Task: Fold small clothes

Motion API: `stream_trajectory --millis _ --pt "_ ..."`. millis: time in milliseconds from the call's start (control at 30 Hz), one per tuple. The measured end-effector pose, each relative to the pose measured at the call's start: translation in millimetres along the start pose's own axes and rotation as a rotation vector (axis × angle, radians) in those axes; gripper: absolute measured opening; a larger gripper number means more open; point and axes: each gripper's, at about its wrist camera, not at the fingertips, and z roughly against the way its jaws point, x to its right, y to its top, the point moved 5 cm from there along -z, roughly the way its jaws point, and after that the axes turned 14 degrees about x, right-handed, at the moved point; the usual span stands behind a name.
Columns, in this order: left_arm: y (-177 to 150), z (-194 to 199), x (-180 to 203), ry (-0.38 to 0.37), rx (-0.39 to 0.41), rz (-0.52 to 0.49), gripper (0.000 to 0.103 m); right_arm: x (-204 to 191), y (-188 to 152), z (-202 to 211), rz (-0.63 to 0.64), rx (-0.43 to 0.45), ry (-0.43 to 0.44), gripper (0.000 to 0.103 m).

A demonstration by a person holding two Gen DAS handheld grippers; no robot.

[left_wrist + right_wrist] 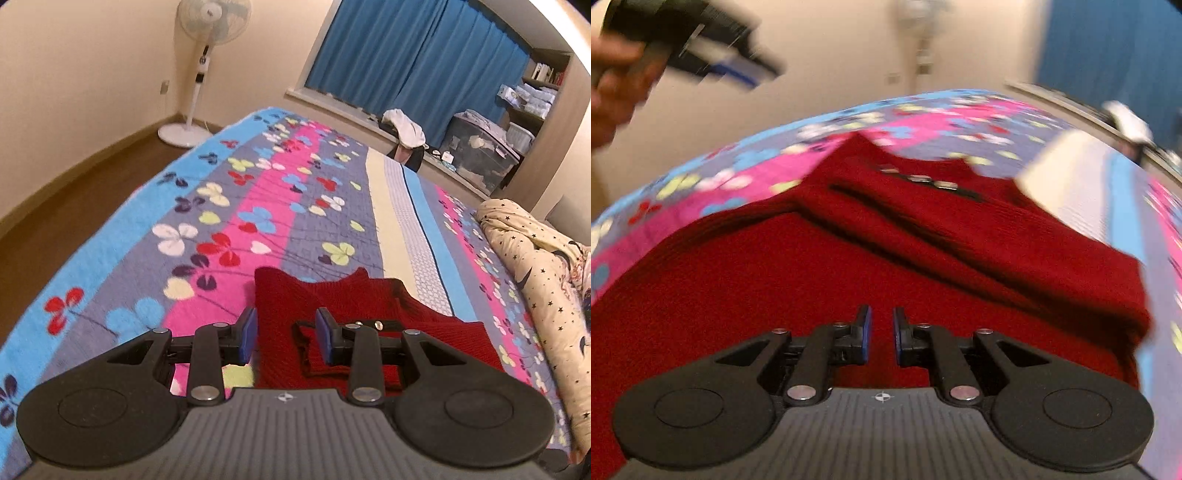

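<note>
- Red knit sweater (849, 266) lies on the floral bedspread (155, 236), near edge of the bed, partly folded: one layer is laid across the body, and a row of small metal snaps (919, 179) shows toward the far side.
- Left gripper (284, 332) hovers over the sweater's left edge, jaws parted, nothing between the blue pads (248, 332). In the right wrist view it appears up at far left, carried by a hand (613, 85), clear of the cloth.
- Right gripper (882, 330) hangs over the near part of the sweater; a narrow gap shows between the pads (866, 332) and no cloth is pinched there.
- Right wrist view is heavily smeared; fine detail of the far fold cannot be read.
- Risk: with neither tool holding, the loose upper layer could slump or spring back, since thick knit resists a crease.
- Risk: a pinch taken from this height may catch only the top layer, dragging the fold askew rather than lifting both layers.
- Risk: a pad could snag on the snaps or the dark slit beside them.
- Risk: a pull toward the near edge could slide the garment off the bed.
- Containers: a clear lidded storage bin (480, 155) sits far right by the blue curtain (413, 59), stuffed with pale and dark items I cannot identify. A smaller white bin (521, 134) stands behind it, contents unseen.
- Open shelves (535, 92) at far right hold books and stacked pale packages.
</note>
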Motion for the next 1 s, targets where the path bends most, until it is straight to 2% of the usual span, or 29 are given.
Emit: stream_trajectory --millis 67,167,267,333,400,533,700,733,800,867,933,1000 --pt "-5 -2 3 -0.007 -0.014 -0.011 0.038 36 -7 15 -0.053 0.007 -0.089 0.020" --pt "-19 -7 12 -0.015 -0.044 -0.057 0.038 93 -23 26 -0.147 0.017 -0.295 0.028" --pt "-36 -16 16 -0.011 -0.078 -0.072 0.044 136 -39 26 -0.264 0.014 -0.415 0.028" --pt "-46 -23 15 0.003 -0.098 -0.074 0.044 154 -42 20 -0.293 0.031 -0.433 0.030" --pt "-54 -28 16 0.018 -0.108 -0.092 0.044 166 -46 7 -0.269 0.036 -0.461 0.042" --pt "-63 -32 18 0.034 -0.116 -0.139 0.044 188 -58 -23 -0.290 -0.013 -0.478 0.043" --pt "-64 -35 26 0.024 -0.098 -0.160 0.045 200 -56 -34 -0.317 -0.004 -0.499 0.042" --pt "-66 -36 29 0.023 -0.099 -0.169 0.045 201 -56 -36 -0.330 0.001 -0.496 0.040" --pt "-69 -38 32 0.022 -0.104 -0.188 0.045 195 -53 -36 -0.333 0.015 -0.461 0.013" --pt "-70 -38 35 0.018 -0.105 -0.199 0.045 192 -47 -33 -0.316 0.035 -0.476 0.011" --pt "-69 -37 35 0.013 -0.100 -0.198 0.044 199 -44 -26 -0.395 0.041 -0.476 0.010" --pt "-68 -35 35 0.009 -0.098 -0.195 0.045 211 -53 -24 -0.493 0.002 -0.475 0.010"
